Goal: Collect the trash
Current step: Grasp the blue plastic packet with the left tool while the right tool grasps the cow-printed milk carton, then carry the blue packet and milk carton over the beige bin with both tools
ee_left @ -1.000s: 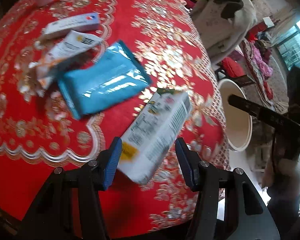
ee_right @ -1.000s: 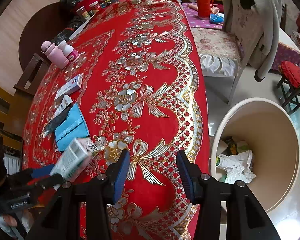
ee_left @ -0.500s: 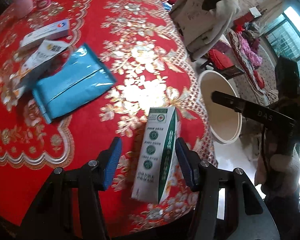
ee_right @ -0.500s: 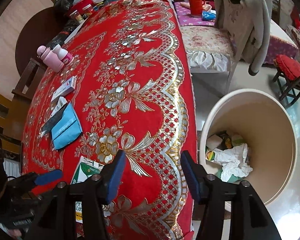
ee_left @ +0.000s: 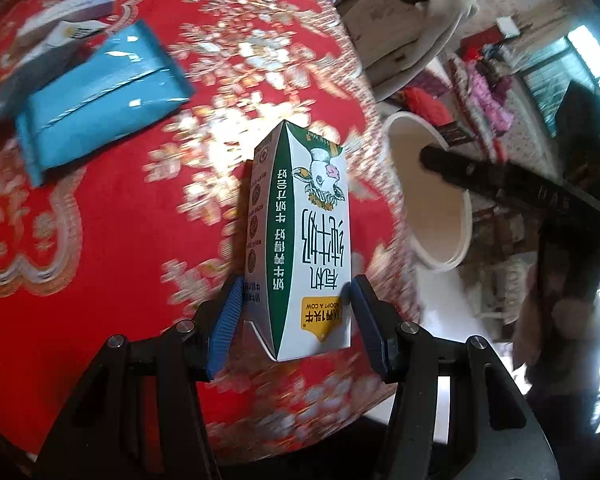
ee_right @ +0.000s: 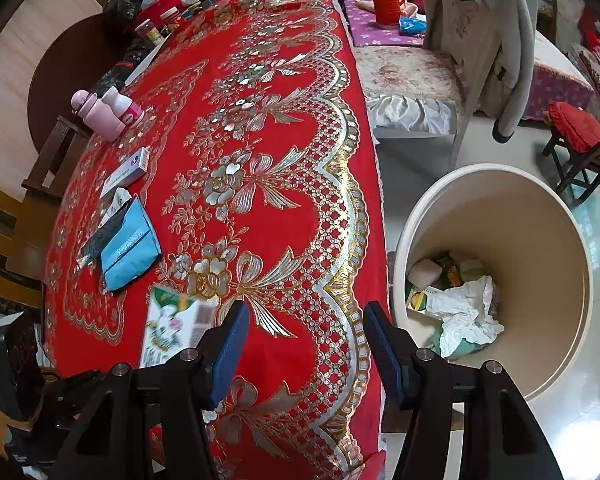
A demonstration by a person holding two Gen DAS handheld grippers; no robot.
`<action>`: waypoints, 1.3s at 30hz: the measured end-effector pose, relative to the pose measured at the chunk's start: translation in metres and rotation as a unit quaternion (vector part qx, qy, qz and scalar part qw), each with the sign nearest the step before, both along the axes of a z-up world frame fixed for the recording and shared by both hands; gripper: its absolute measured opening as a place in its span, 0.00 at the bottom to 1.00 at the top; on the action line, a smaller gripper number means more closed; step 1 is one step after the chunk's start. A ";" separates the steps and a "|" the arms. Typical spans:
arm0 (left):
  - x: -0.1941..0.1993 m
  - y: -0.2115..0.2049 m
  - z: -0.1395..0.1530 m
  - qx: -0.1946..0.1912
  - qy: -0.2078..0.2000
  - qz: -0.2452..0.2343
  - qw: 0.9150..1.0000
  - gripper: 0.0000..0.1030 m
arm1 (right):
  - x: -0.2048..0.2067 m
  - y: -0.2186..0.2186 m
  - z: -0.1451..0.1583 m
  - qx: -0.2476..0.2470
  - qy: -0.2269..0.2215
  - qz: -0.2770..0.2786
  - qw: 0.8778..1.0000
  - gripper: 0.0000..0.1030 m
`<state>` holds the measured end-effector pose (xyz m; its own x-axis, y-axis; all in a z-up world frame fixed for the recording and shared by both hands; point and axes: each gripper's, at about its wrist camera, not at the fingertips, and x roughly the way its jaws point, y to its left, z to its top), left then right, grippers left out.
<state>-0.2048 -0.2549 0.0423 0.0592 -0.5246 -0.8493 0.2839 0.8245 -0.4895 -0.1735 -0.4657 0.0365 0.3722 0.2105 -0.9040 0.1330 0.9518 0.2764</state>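
Note:
My left gripper (ee_left: 296,320) is shut on a white and green milk carton (ee_left: 300,236) and holds it above the near edge of the red table. The carton also shows blurred in the right wrist view (ee_right: 172,324). A cream trash bin (ee_left: 432,200) stands on the floor beyond the table edge; in the right wrist view the bin (ee_right: 540,240) holds crumpled paper and packets. My right gripper (ee_right: 304,344) is open and empty over the table's edge, beside the bin.
A blue tissue pack (ee_left: 100,96), a grey packet and a white box (ee_right: 126,172) lie on the red cloth (ee_right: 260,160). Pink bottles (ee_right: 100,114) stand further back. A chair with a grey coat (ee_right: 488,40) stands past the bin.
My left gripper closed on the milk carton, lifted it upright and carried it toward the table edge and bin. The right gripper barely moved.

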 end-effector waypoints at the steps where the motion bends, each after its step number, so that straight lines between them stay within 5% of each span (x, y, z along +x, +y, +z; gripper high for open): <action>1: 0.002 -0.003 0.001 -0.010 0.001 0.001 1.000 0.52 | 0.000 0.001 0.000 0.001 0.000 0.002 1.000 0.55; 5: 0.013 0.002 0.018 -0.002 -0.026 0.001 1.000 0.52 | -0.001 0.007 0.001 0.002 0.000 0.008 1.000 0.56; 12: 0.075 0.060 0.031 0.081 -0.095 0.057 0.990 0.53 | -0.001 0.029 -0.004 0.020 0.009 0.017 1.000 0.61; 22: 0.143 0.097 0.003 0.143 -0.096 0.072 0.982 0.53 | 0.003 0.081 -0.014 0.044 0.023 0.034 0.998 0.63; 32: 0.099 0.089 -0.011 0.091 -0.022 0.035 0.995 0.53 | 0.006 0.086 -0.027 -0.004 0.029 0.049 0.998 0.59; 39: 0.085 0.085 0.006 0.050 -0.025 0.066 0.996 0.53 | 0.012 0.062 -0.023 0.012 0.034 0.031 0.999 0.59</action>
